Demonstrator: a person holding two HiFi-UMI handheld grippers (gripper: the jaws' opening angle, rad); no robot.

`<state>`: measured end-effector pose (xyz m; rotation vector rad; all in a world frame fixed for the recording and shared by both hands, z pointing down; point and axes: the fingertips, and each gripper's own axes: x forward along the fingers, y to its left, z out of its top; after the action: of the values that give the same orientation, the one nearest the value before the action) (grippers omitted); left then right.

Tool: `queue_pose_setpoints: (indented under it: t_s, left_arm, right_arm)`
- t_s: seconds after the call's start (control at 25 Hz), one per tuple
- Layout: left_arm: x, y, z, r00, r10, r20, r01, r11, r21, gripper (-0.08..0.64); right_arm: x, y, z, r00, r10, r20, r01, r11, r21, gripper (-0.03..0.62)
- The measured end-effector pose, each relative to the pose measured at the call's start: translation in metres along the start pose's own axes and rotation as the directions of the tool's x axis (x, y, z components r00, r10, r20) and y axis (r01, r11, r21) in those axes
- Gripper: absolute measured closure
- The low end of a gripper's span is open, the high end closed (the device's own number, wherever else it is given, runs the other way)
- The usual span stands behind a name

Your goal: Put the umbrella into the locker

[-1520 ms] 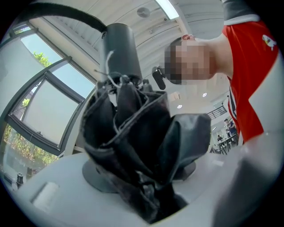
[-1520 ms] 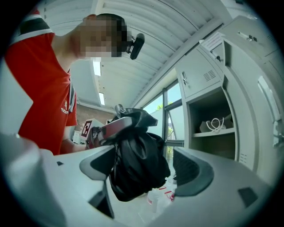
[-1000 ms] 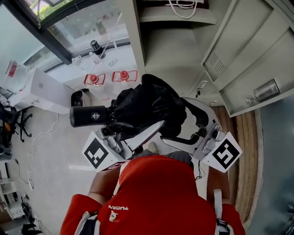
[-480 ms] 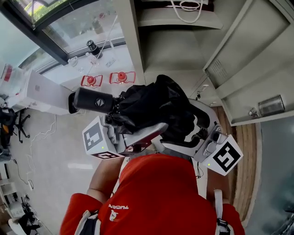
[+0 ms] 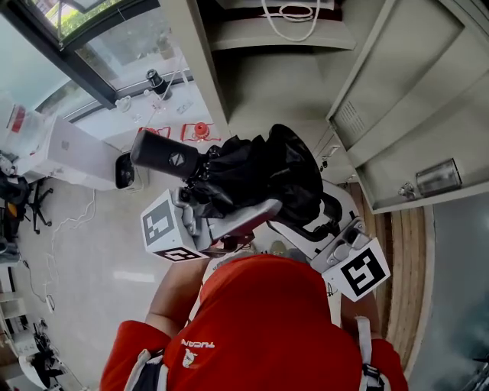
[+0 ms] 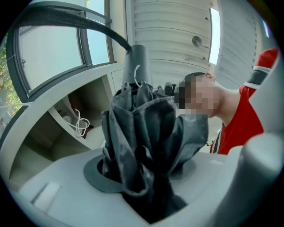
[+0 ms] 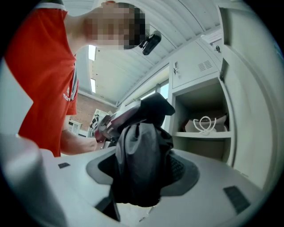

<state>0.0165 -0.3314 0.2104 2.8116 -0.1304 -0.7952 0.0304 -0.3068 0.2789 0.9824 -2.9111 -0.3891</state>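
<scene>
A folded black umbrella (image 5: 256,177) is held crosswise in front of the person, its cylindrical black handle (image 5: 164,155) pointing left. My left gripper (image 5: 233,212) is shut on the bunched fabric near the handle; dark folds fill its jaws in the left gripper view, around the umbrella (image 6: 144,142). My right gripper (image 5: 312,220) holds the other end, its jaws closing, with the fabric wad (image 7: 140,164) squeezed between the pads. The open locker (image 5: 279,84) stands just ahead; its upper shelf holds a white cable (image 5: 294,14).
The locker's grey door (image 5: 405,99) swings open at the right, with a latch (image 5: 434,177) on it. Neighbouring locker doors (image 7: 195,66) are closed. A white box (image 5: 72,145) and small red items (image 5: 201,130) lie on the floor left, by a window.
Both grippers and the umbrella have moved up the frame toward the open locker. The handle end has swung upward and the left gripper has rolled.
</scene>
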Motion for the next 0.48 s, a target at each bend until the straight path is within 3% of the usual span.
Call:
queue_pose_setpoints:
  t_s: [0.2,0.48]
  left_arm:
    - [0.011,0.005,-0.011,0.997,0.028,-0.070,-0.022,0.997,0.075,0.319]
    - [0.015,0.022,-0.031,0.977,0.136,-0.163,-0.099,0.971,0.217,0.233]
  right_arm:
    - [-0.008,-0.008,-0.007,0.998,-0.059,0.004,0.059,0.998,0.024,0.351]
    - [-0.020,-0.016,-0.024,0.988,-0.148,-0.030,0.150,0.985,0.080,0.354]
